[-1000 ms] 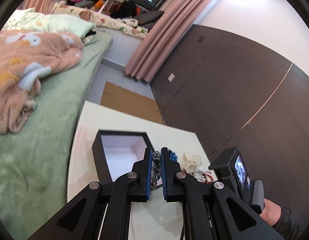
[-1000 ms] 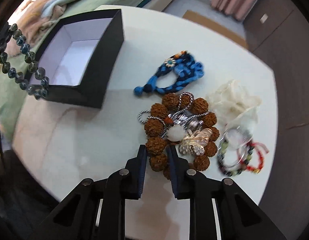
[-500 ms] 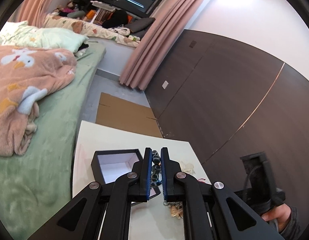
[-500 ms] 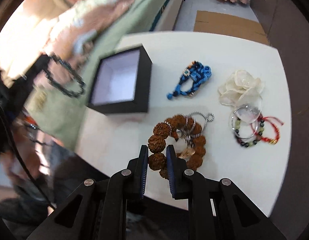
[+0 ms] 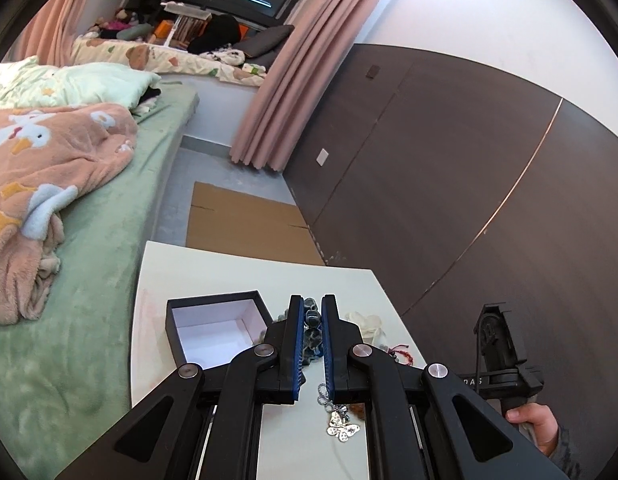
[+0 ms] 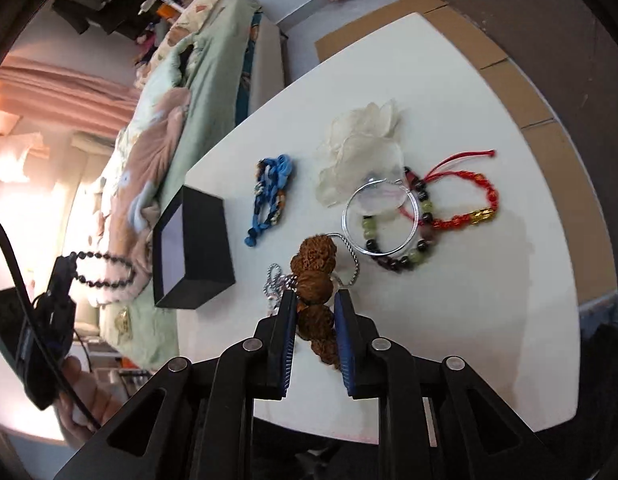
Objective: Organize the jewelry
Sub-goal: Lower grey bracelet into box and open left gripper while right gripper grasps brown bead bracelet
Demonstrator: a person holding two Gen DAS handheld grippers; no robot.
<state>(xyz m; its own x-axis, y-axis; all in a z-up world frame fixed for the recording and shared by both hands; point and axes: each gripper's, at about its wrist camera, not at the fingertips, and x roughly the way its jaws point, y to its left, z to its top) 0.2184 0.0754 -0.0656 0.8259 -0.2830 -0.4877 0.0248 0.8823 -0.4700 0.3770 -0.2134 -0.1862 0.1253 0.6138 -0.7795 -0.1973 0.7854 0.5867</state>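
Left gripper (image 5: 309, 344) fingers pinch a dark blue-grey beaded bracelet (image 5: 312, 330). Open black square box (image 5: 213, 330) with white lining sits on the white table (image 5: 245, 276). Silver butterfly pendant (image 5: 343, 426) lies near.

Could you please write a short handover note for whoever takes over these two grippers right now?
Left gripper: shut on the dark bead bracelet, held in the air beside the table, not yet over the box.
Right gripper: jaws opening slightly, pads on the brown seed bracelet, which looks lifted off the table.
Black box: open, near the table's bed-side edge, nothing visible in it.
On the table: blue cord bracelet, white flower piece, silver bangle, mixed bead bracelet, red cord bracelet, silver chain with butterfly charm.
Done: two bracelets picked up. Left: put everything in the box.
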